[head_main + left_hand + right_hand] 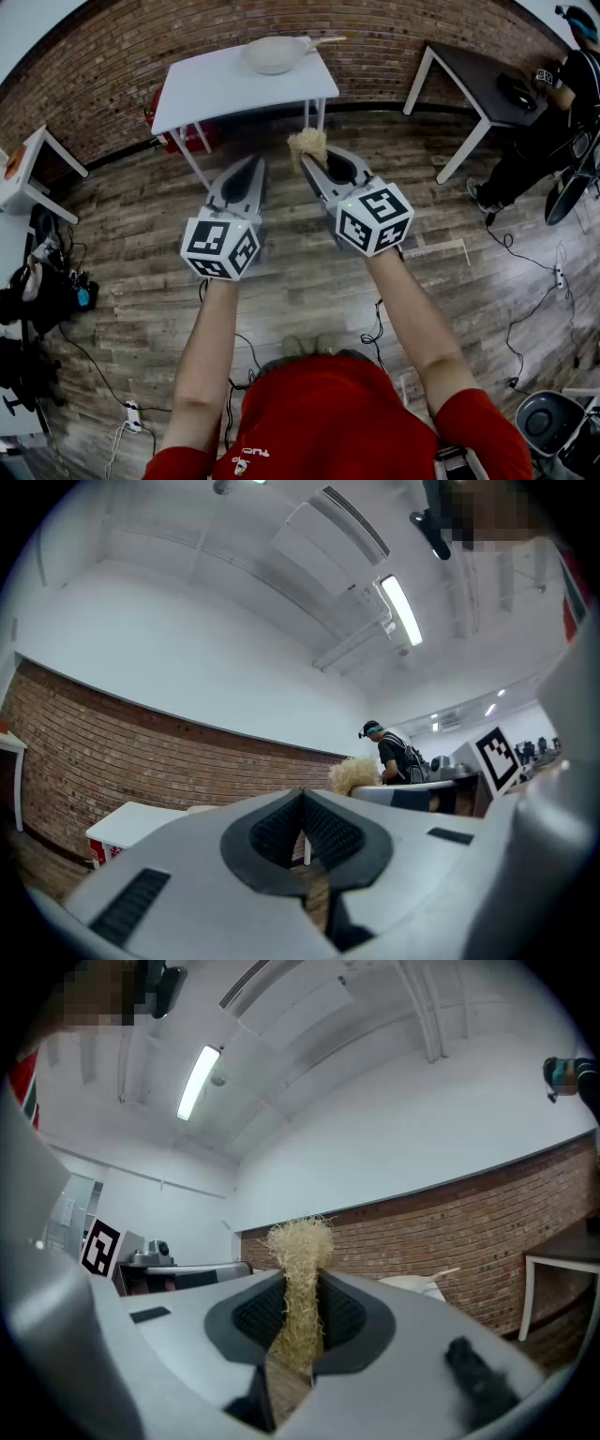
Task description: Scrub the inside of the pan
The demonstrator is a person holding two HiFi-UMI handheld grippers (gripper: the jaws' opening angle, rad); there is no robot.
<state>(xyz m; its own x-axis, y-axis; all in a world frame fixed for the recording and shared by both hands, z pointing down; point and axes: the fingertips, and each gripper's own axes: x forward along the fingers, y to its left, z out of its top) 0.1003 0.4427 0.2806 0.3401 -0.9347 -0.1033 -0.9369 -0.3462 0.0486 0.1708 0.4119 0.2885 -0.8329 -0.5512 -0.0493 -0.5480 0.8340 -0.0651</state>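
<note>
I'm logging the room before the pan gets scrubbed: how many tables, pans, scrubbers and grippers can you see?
Tables: 3, the white table under the pan, the dark table, the small white table at far left
Pan: 1
Scrubber: 1, clamped in the right gripper
Grippers: 2, counting the left gripper, shut on nothing
Total: 7

- The pan (274, 53), cream-coloured with its handle pointing to my right, is sitting upright on the white table (202, 89), well apart from the scrubber.
- The scrubber (299, 1241) (a pale, straw-like tuft) is standing upright. My right gripper (300, 1288) is pinching its lower part, and its top is fluffing out above the jaws.
</note>
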